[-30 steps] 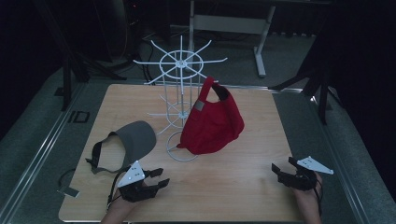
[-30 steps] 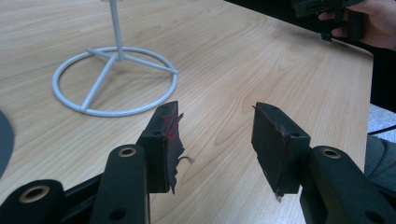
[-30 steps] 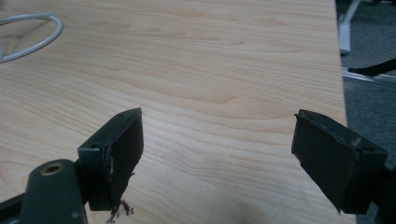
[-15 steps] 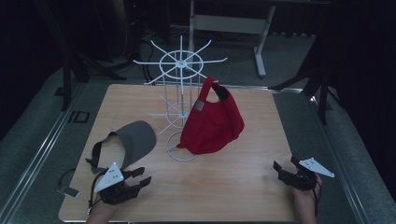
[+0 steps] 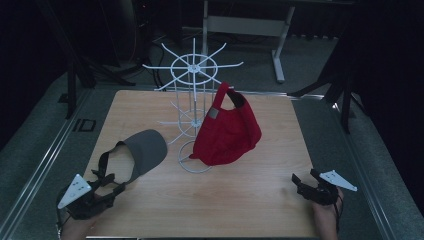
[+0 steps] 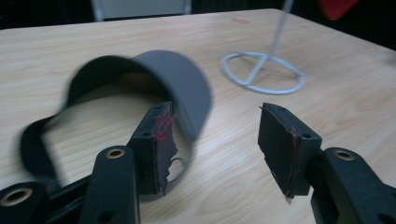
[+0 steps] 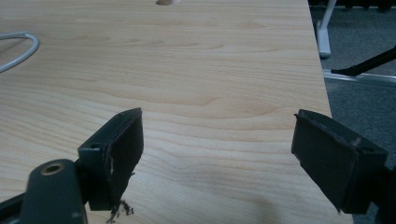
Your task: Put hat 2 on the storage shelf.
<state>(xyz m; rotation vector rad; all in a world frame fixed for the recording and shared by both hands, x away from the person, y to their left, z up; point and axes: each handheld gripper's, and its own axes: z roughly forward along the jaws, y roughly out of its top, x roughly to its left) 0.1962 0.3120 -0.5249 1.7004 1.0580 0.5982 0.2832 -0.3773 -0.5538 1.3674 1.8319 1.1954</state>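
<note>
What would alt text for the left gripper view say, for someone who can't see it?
A grey visor cap with a black strap lies on a light wooden table, just ahead of the open left claw; one black jaw overlaps the brim's edge and nothing is gripped. Behind stands the white wire ring base of a rack.

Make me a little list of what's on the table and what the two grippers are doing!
table: light wood
rack: white wire stand with spokes on top, ring foot on the table
red cap: hangs on the rack
grey visor: lies flat near the table's front left, black strap toward the person
left gripper: jaws have just been opening, nothing pressed between them, visor just beyond
right gripper: open, above bare wood at the front right corner
</note>
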